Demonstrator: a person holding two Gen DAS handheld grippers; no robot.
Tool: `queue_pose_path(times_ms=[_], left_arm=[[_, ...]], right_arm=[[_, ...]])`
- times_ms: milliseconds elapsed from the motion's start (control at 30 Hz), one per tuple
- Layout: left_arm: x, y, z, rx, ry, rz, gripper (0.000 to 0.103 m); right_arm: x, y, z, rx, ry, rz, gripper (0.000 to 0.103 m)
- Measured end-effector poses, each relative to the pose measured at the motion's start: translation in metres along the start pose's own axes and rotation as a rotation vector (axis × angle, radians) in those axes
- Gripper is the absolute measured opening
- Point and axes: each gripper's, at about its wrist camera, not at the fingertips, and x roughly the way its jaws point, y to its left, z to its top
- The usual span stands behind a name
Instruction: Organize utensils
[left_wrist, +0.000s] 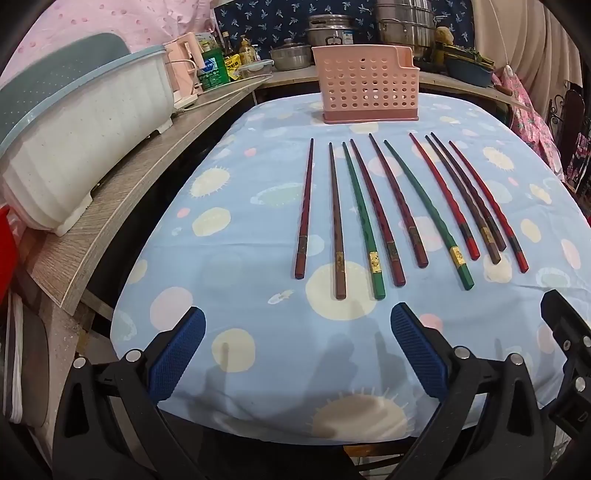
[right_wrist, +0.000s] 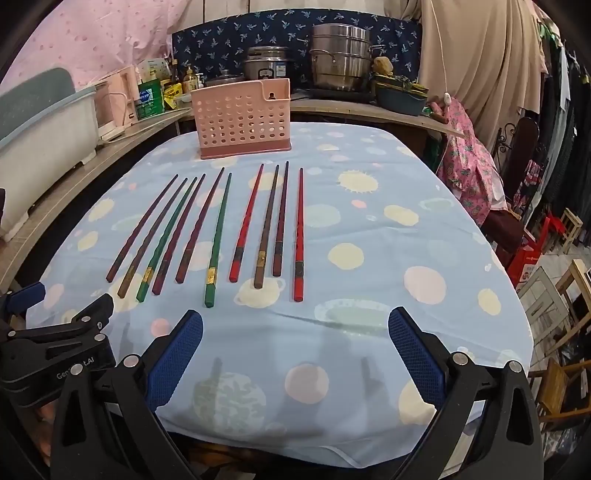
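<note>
Several chopsticks lie side by side on the blue spotted tablecloth (left_wrist: 258, 332), tips pointing away: dark red, brown, two green (left_wrist: 362, 221) and bright red ones (left_wrist: 443, 195). They also show in the right wrist view (right_wrist: 218, 236). A pink perforated utensil holder (left_wrist: 367, 85) stands upright behind them at the far table edge; it also shows in the right wrist view (right_wrist: 243, 118). My left gripper (left_wrist: 297, 325) is open and empty, near the front edge short of the chopsticks. My right gripper (right_wrist: 295, 328) is open and empty, beside the left gripper, also short of them.
A wooden shelf (left_wrist: 122, 195) runs along the left with a white dish tub (left_wrist: 74, 147), a pink kettle and bottles. Steel pots (right_wrist: 340, 55) stand on the back counter. A chair with pink cloth (right_wrist: 469, 166) and stools stand to the right.
</note>
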Motion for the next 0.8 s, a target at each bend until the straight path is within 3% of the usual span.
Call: queue_pose_path(times_ms=[800], left_arm=[[-0.0009,0.0022,-0.0038,-0.009,0.002,0.000,0.096]], right_arm=[[-0.0009,0.0015,-0.0010,-0.002,-0.002,0.002,0.096]])
